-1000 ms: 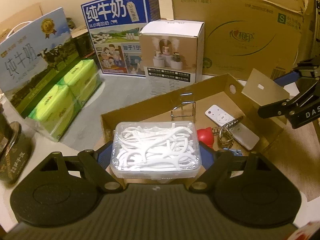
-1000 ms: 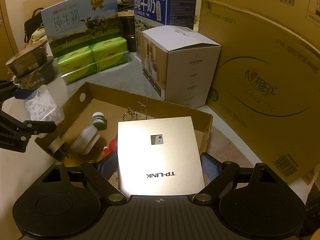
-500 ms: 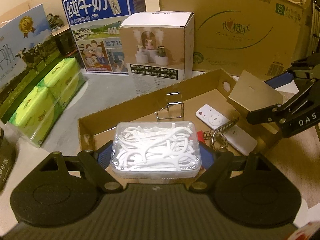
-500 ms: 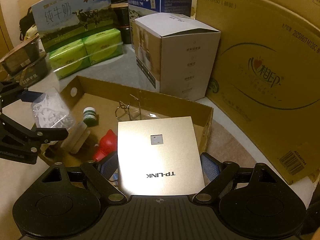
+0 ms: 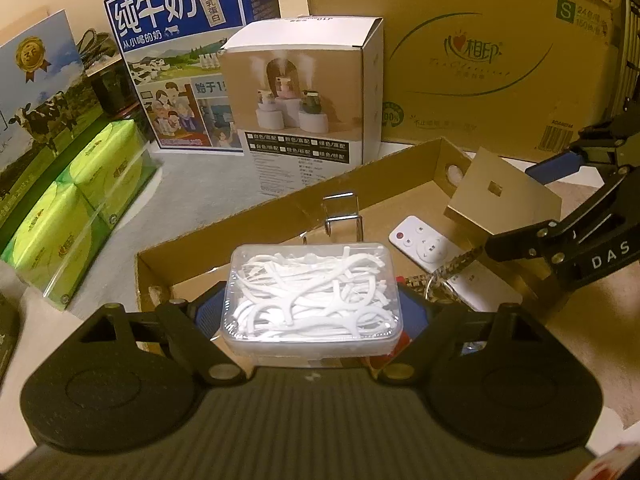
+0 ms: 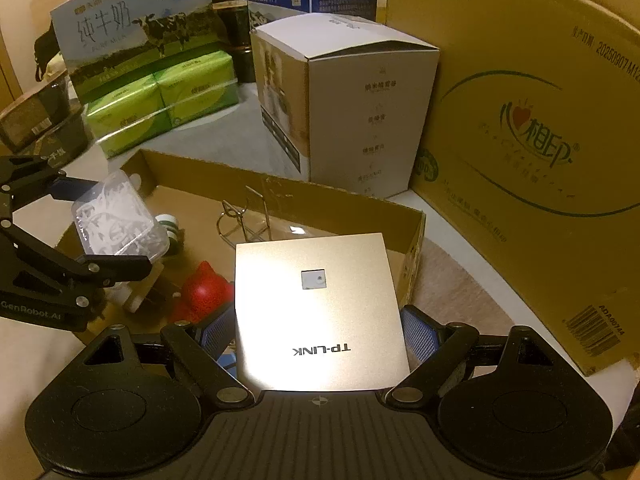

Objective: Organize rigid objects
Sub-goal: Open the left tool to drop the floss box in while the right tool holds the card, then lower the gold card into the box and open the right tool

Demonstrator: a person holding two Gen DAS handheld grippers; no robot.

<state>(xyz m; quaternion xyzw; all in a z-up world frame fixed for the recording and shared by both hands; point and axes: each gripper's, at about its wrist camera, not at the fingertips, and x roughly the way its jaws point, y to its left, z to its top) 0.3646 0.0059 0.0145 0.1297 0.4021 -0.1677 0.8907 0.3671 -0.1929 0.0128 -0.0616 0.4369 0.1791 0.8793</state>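
While clamped between blue pads, seen from the left wrist: left gripper closed on a clear floss-pick box, held level above the near end of an open cardboard tray. Inside the tray at 12 o'clock from the box, a wire stand; at 2 o'clock, a white remote, with a patterned strap and ring lying just beside it. At 2 o'clock further out, right gripper gripping a gold square device over the tray's far right corner. Beyond the tray at 12 o'clock, a white product box; at 11 o'clock, a blue milk carton; at 9 o'clock, green tissue packs; at 1 o'clock, a big brown shipping carton.

Seen from the right wrist: right gripper closed on the gold square device, lettered TP-LINK, tilted slightly above the tray's right end. At 9 o'clock, left gripper clamping the floss-pick box over the tray's left part. On the tray floor at 10 o'clock from the device, a red toy; past it, a small green-capped bottle partly hidden by the floss-pick box. At 11 o'clock, the wire stand upright near the back wall. Behind the tray, product box at 12 o'clock, tissue packs at 11 o'clock, shipping carton at 2 o'clock.
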